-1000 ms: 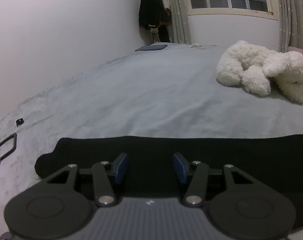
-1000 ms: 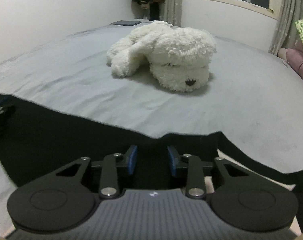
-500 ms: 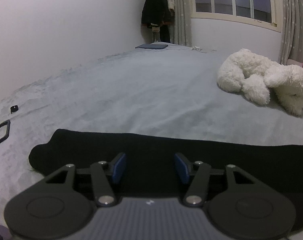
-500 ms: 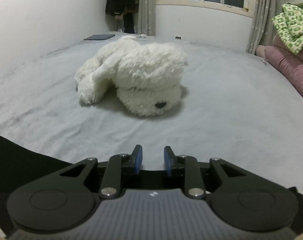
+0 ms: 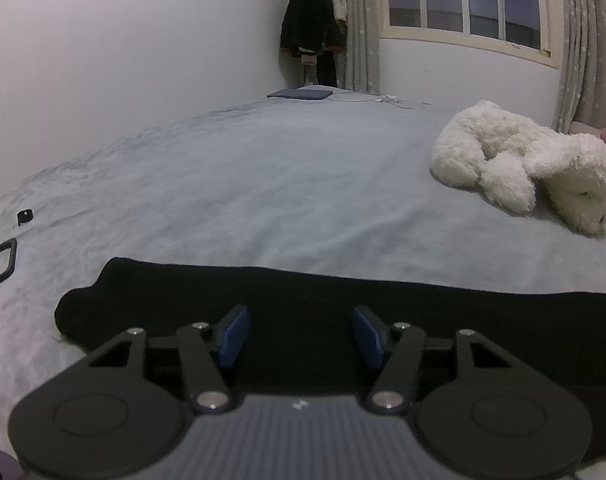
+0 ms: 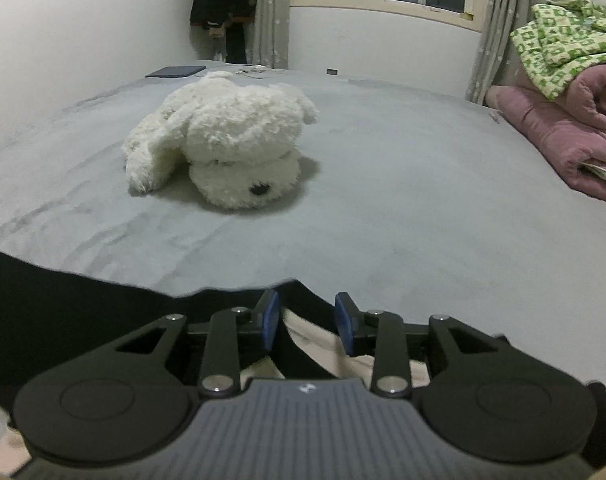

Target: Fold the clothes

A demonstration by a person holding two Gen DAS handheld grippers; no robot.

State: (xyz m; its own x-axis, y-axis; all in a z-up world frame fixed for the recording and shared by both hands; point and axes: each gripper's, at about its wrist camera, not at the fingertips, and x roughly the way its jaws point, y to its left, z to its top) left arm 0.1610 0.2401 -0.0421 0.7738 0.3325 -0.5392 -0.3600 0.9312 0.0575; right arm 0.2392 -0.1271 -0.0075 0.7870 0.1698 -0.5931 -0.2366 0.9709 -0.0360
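Both grippers (image 5: 299,334) (image 6: 307,322) opened, seemingly off black garment (image 5: 443,320).

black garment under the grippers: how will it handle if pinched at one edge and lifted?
Probably floppy: the black garment lies flat on the bed and follows its surface, so it should drape from a pinch. Likely light, since it looks thin at its edge. Its strap-like end between the right gripper's open jaws may trail or swing.

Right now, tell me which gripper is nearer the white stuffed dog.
Right. The right gripper points straight at the stuffed dog just ahead; from the left gripper it lies farther off, to the right.
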